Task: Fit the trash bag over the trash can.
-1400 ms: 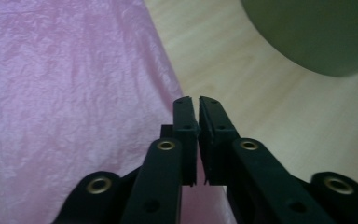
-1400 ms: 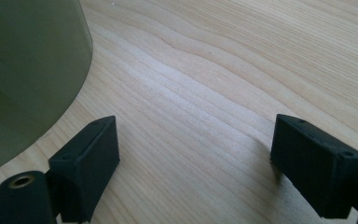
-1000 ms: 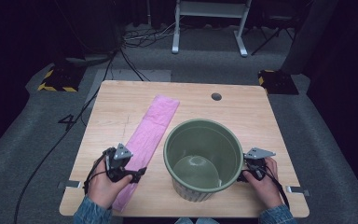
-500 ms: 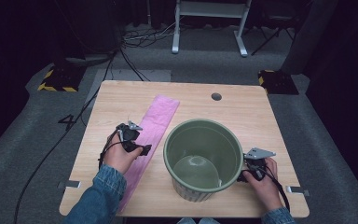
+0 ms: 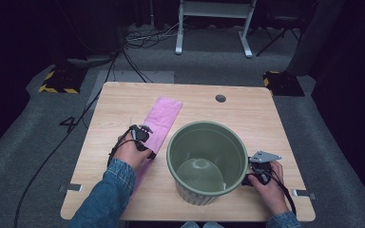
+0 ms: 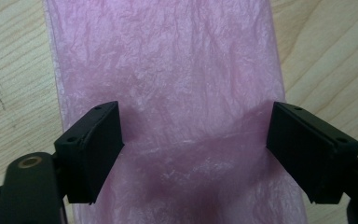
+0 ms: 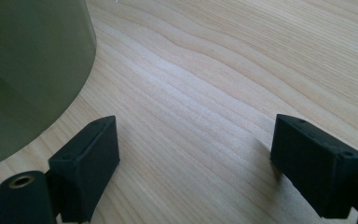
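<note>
Left gripper is open over the pink bag: thin, limp, probably slippery; pinch one edge between its jaws.

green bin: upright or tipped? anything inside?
Upright: the green bin stands on the table, mouth facing up. Empty: its bare bottom shows in the high view.

Pale wood-grain table, smooth and matt. Beside the bucket, itself smooth olive plastic with a slight sheen: thin pink sheet, crinkled, tissue-like. Matt black plastic on the gripper jaws.
</note>
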{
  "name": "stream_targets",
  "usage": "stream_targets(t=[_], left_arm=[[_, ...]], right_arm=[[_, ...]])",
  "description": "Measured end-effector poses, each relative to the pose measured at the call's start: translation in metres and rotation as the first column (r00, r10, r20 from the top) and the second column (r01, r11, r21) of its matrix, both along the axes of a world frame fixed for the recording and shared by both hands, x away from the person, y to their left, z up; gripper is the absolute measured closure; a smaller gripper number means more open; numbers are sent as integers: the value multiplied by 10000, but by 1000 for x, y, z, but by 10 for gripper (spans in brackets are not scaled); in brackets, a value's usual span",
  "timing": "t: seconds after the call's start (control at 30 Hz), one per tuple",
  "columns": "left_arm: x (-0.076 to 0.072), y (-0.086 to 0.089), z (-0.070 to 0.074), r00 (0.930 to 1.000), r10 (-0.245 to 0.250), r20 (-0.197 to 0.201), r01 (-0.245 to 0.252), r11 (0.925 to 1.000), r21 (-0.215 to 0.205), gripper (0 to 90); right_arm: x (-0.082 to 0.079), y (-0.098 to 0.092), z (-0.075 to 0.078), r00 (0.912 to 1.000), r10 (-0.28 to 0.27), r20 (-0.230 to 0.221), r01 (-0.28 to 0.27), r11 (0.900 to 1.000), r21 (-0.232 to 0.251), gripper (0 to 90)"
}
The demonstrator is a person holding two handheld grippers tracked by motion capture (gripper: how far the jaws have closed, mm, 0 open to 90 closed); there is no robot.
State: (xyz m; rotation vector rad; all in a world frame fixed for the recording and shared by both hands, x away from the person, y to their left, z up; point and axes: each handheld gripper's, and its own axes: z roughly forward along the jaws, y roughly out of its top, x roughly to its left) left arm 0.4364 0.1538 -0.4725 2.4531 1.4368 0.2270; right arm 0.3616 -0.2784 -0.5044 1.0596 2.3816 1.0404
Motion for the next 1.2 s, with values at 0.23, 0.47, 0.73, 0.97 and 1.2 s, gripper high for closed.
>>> stream_targets(t=[0.23, 0.47, 0.73, 0.97, 1.2], left_arm=[[3, -6, 10, 9989, -190, -433, 208, 9990, 407, 568], [-2, -4, 9, 9980, -640, 16, 639, 9979, 97, 879], [-15, 28, 15, 9871, -732, 1426, 981, 9795, -1760, 900], [-33, 43, 44, 9522, -953, 2902, 1875, 9323, -3092, 900], [-47, 51, 71, 8933, -1069, 4366, 2809, 8910, -3566, 900]], right_arm=[[0, 0, 0, 10000, -16, -9, 16, 10000, 4, 154], [0, 0, 0, 10000, -15, -3, 15, 10000, 1, 154], [0, 0, 0, 10000, -14, -10, 14, 10000, 3, 154], [0, 0, 0, 10000, -93, -8, 93, 10000, 1, 153], [-2, 2, 0, 9999, -124, 43, 124, 9999, 31, 175]])
